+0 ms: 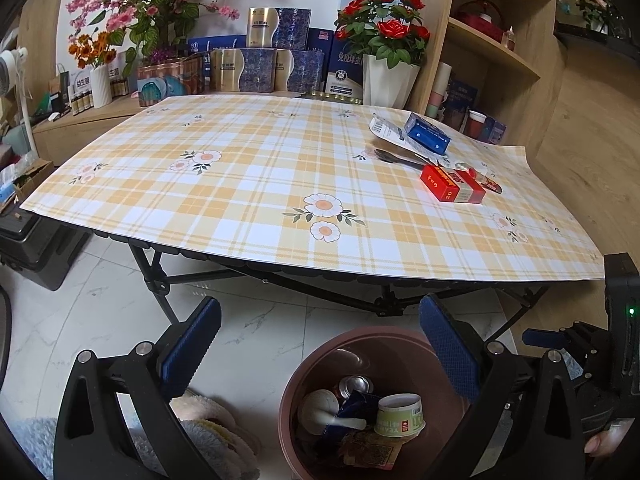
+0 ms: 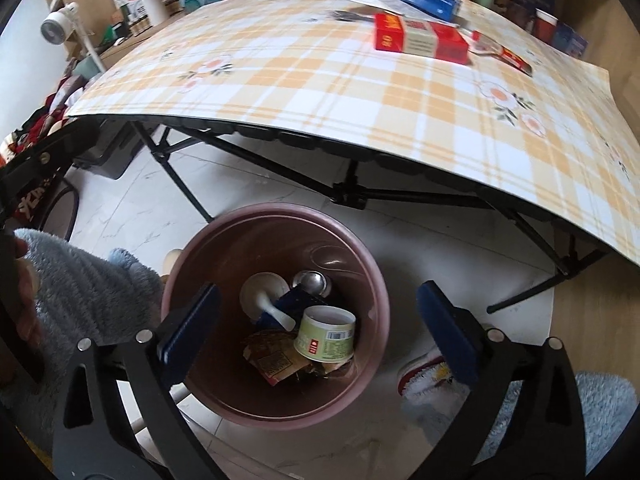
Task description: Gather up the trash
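A brown-pink bin (image 2: pixel 372 276) stands on the floor in front of the table; it also shows in the left wrist view (image 1: pixel 288 396). Inside lie a green paper cup (image 2: pixel 326 338), a can (image 2: pixel 314 282), a white spoon and wrappers. My right gripper (image 2: pixel 318 334) hangs open and empty above the bin. My left gripper (image 1: pixel 320 346) is open and empty beside the bin's rim. On the table's far right lie a red box (image 1: pixel 452 184), a blue box (image 1: pixel 426 134), a white wrapper (image 1: pixel 386 128), a dark spoon (image 1: pixel 394 157) and a small red packet (image 2: pixel 514 58).
The table (image 1: pixel 240 184) has a yellow plaid cloth and black folding legs. Behind it stand gift boxes, flower vases (image 1: pixel 386 78) and a wooden shelf (image 1: pixel 488 40). A fan (image 1: pixel 12 68) stands at the left. Fluffy slippers (image 2: pixel 428 376) rest on the marble floor.
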Motion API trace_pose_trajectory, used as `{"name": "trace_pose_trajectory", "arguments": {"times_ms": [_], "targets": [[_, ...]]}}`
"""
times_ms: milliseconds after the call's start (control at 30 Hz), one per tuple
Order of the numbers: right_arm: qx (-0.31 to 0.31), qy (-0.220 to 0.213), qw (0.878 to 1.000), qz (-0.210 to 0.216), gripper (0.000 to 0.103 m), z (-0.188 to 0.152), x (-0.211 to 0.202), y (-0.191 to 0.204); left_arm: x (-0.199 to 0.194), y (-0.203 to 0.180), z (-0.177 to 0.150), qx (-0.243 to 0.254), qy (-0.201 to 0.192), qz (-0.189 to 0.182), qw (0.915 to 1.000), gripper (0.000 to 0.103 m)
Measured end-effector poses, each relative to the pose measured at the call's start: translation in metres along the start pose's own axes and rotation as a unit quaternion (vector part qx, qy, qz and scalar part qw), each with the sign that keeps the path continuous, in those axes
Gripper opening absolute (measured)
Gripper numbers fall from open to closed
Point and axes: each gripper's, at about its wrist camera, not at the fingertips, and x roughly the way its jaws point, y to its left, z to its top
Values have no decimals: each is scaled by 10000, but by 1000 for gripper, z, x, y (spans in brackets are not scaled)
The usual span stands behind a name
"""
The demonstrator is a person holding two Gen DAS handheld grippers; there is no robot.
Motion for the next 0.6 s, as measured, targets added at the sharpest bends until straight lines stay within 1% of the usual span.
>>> {"name": "trace_pose_trajectory", "arguments": {"times_ms": [333,533,600], "targets": [[233,-197,9995,-122,97,3,-8,-13,0,1,1,-130,-87,-66,9999,97],[444,-326,9983,-174,97,3,-16,-27,2,1,5,-383,-127,-179,9990,97],[476,-398,9979,-207,97,5,-20,-31,2,-3,7,-347,-195,-239,9989,97]]}}
